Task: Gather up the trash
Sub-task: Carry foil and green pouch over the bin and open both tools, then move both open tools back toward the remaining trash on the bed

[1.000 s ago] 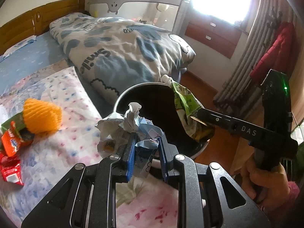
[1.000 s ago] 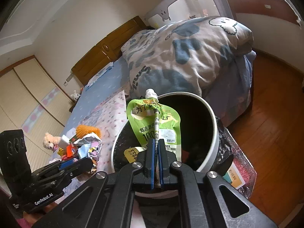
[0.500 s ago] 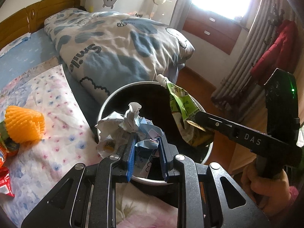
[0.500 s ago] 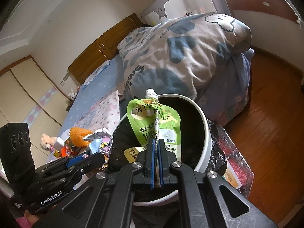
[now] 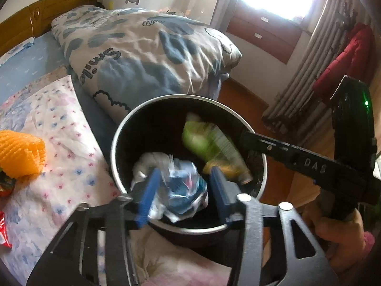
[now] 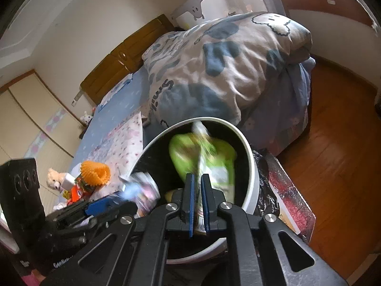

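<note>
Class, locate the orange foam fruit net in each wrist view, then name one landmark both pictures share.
Left wrist view: orange foam fruit net at the left edge, on the floral sheet.
Right wrist view: lower left, on the bed beside snack wrappers.
Shared landmark: the white-rimmed bin.

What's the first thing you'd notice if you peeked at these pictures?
The round trash bin beside the bed, with a blurry green pouch and a crumpled paper wad over its dark mouth. The left gripper has just been opening around the wad. A bright orange foam net lies on the flowery blanket.

"Smile" is printed on the quilt [image 5: 142,54]; "DAS" on the right tongs [image 5: 245,140].
</note>
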Motion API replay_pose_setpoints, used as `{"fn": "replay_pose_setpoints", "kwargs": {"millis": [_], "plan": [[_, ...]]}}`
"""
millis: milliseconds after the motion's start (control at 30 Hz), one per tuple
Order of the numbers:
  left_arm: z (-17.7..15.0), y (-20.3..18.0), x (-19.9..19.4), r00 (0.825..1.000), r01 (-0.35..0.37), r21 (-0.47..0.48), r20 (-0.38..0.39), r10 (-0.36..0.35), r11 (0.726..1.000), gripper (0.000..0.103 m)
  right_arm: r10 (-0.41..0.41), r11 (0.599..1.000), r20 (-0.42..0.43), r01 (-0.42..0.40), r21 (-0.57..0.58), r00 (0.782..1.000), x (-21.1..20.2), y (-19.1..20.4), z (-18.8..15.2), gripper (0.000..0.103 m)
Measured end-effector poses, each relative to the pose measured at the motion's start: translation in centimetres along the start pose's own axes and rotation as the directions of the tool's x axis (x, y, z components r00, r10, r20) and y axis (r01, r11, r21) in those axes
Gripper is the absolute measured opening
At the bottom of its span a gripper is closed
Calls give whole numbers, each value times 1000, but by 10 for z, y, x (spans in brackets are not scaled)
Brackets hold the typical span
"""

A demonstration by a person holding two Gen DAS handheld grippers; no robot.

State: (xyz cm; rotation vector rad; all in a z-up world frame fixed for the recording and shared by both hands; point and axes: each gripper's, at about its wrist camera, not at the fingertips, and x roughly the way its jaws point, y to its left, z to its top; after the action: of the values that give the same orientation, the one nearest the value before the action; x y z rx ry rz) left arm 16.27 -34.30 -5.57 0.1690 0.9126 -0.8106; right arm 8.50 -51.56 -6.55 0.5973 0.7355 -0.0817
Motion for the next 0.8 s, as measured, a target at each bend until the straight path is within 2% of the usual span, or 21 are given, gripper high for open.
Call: {"fn": "replay_pose_setpoints", "kwargs": {"millis": [67, 133, 200, 267, 333, 400, 567, 800], "plan": [[-4, 1, -4, 1000, -3, -3, 8, 3, 1000, 58, 1, 1000, 9, -1, 8, 1000, -3, 0, 1, 12], [-8, 5, -8, 1000, -9, -13, 5, 9, 1000, 63, 7, 1000, 21, -7, 14, 1000, -6, 1, 0, 20], [-16, 12, -14, 1000, -16, -34, 9, 16, 999, 64, 16, 1000, 31, -17, 15, 999, -9, 4, -1, 43], [-23, 19, -21, 1000, -25, -53, 13, 25, 998, 64, 30, 999, 40, -31, 11, 999, -12, 9, -4, 52], [-32, 28, -30, 999, -35, -76, 22, 37, 997, 64, 37, 999, 40, -37, 3, 999, -13, 16, -8, 57], [-41, 36, -41, 997, -63, -88, 38, 67, 994, 64, 48, 999, 40, -48, -6, 998, -13, 23, -12, 70], [-62, 58, -70, 988, -122, -122, 78, 132, 985, 65, 78, 996, 35, -76, -44, 996, -11, 50, -22, 76], [-91, 95, -100, 974, -185, -200, 96, 207, 962, 67, 135, 984, -5, -135, -119, 991, 1, 93, -38, 86]]}}
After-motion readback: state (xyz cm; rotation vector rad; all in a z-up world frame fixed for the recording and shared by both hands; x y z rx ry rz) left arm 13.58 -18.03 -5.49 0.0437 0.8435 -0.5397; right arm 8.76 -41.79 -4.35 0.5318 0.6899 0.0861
